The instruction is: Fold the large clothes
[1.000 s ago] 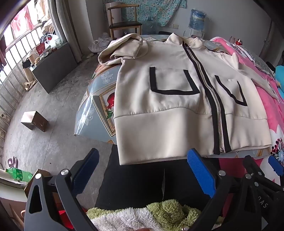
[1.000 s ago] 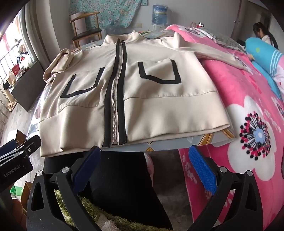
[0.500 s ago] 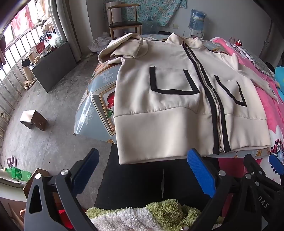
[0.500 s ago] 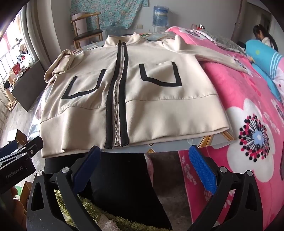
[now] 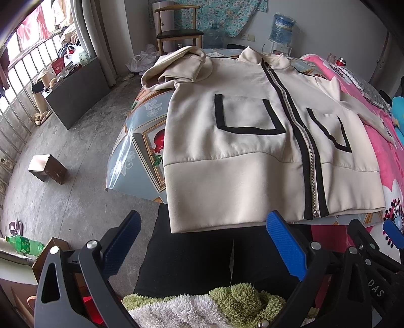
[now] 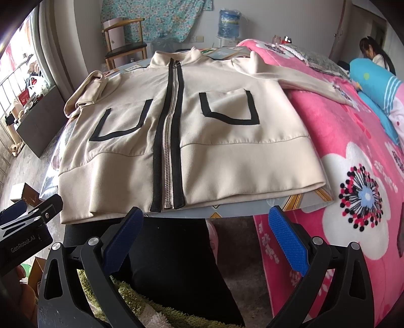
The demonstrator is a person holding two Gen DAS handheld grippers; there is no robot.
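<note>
A cream zip jacket (image 5: pixel 242 161) with black trim and two black-outlined pockets lies flat, front up, on a small table; it also shows in the right wrist view (image 6: pixel 192 141). Its left sleeve (image 5: pixel 176 68) is bunched at the far left corner. Its right sleeve (image 6: pixel 303 80) stretches onto the pink blanket. My left gripper (image 5: pixel 202 237) is open and empty, just short of the jacket's hem. My right gripper (image 6: pixel 204 232) is open and empty, below the hem near the zip end. The right gripper also shows at the right edge of the left wrist view (image 5: pixel 388 232).
The table (image 5: pixel 141 141) has a patterned plastic cover. A pink flowered blanket (image 6: pixel 358 191) lies on the bed to the right, where a person (image 6: pixel 373 53) sits. A wooden chair (image 5: pixel 179 30) and a water bottle (image 6: pixel 228 22) stand behind. A small box (image 5: pixel 48 167) is on the floor.
Both grippers have shifted very slightly; the jacket has not moved and both grippers stay open.
</note>
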